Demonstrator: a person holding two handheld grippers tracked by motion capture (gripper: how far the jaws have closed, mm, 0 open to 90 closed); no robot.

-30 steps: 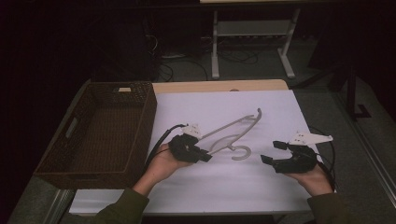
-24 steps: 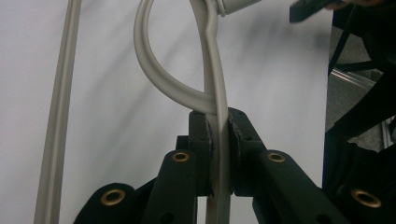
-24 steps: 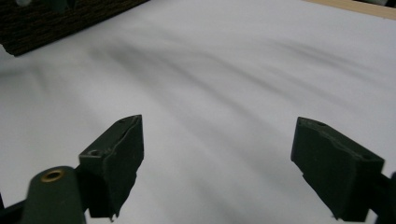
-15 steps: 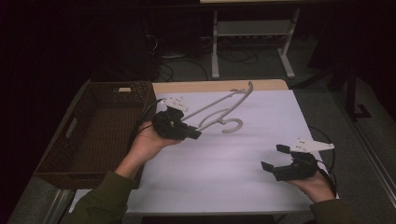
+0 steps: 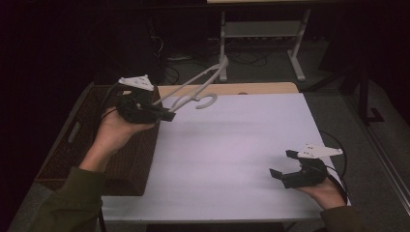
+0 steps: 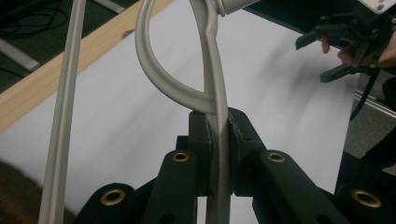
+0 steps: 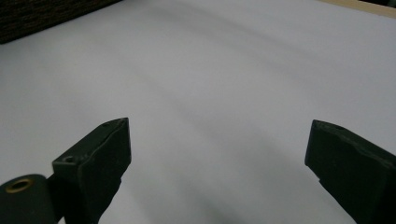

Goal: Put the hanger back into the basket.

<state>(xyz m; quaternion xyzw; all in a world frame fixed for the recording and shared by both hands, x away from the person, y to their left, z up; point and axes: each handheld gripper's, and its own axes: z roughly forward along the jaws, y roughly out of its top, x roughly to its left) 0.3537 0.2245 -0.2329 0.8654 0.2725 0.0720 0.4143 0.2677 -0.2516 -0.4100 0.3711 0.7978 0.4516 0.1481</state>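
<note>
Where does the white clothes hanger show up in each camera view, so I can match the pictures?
High view: the hanger is upper left of centre, lifted above the table's far edge, held by the left gripper.
Left gripper view: it runs up the middle, its curved hook looping top centre, clamped between the jaws.
Right gripper view: the hanger is not in it.
Shared landmark: the white table sheet.
</note>
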